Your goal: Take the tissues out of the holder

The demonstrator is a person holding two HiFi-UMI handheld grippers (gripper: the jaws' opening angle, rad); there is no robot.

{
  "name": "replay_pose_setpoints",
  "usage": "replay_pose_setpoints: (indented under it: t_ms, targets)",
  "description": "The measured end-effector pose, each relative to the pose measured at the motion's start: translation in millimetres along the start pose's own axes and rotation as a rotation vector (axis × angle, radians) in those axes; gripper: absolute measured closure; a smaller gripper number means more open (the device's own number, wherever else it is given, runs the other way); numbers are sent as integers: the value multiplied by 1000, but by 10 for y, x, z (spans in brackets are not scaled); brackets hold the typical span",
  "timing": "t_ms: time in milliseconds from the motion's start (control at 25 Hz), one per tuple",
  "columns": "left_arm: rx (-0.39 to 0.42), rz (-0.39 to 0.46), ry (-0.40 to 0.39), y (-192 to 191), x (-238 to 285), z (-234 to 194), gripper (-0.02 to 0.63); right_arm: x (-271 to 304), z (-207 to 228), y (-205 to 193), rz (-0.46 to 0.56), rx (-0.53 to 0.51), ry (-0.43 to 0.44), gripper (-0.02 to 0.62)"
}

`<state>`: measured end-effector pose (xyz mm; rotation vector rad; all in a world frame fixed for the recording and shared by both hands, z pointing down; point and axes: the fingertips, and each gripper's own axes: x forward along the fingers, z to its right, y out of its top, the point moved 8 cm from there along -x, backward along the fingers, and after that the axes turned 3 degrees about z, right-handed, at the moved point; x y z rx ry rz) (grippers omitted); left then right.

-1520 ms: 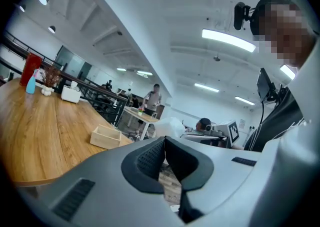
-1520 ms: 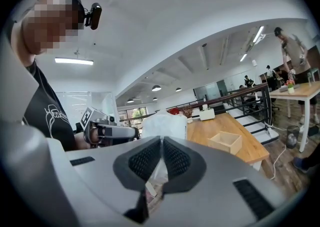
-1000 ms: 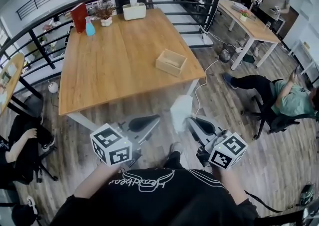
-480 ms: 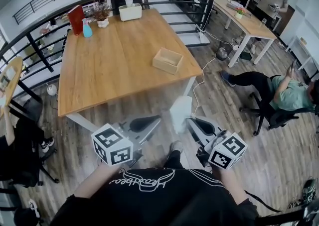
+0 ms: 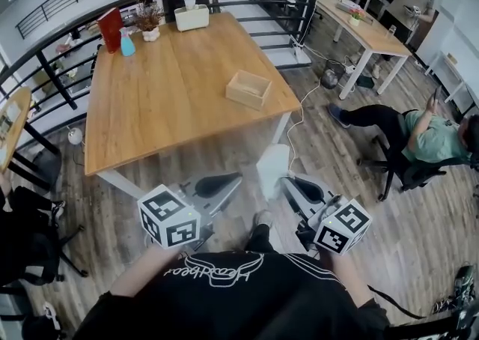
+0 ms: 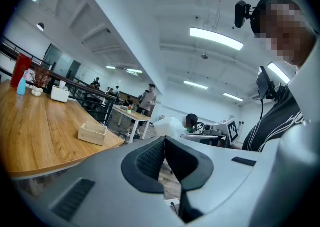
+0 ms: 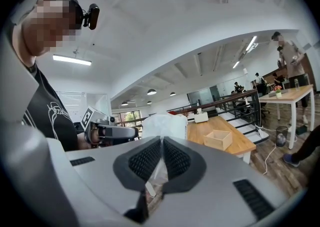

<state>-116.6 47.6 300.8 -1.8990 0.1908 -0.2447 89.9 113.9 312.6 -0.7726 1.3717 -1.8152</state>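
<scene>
The long wooden table (image 5: 165, 99) lies well ahead of the person, and the open wooden holder (image 5: 248, 89) sits near its right corner, looking empty from above, so the removal step seems done. The white tissue pack (image 5: 272, 168) hangs over the floor between the table edge and the person, well apart from the holder, probably being carried clear. It stays up because the right gripper (image 5: 288, 185) has its jaws pressed together on a fold of the pack's clear wrapper. The left gripper (image 5: 232, 178) sits beside the pack with its jaws closed on nothing, apparently just on standby. The head view gives the layout and the holder's interior. Only the right gripper view shows the film pinched between the pads, and only the left gripper view confirms that gripper is empty.
</scene>
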Motion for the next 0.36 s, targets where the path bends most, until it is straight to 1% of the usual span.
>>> replay_pose_setpoints:
  t_ms: [360]
  targets:
    - [8,1,-16,24,41,1,592,-41,6,16,4,-7,-15,574]
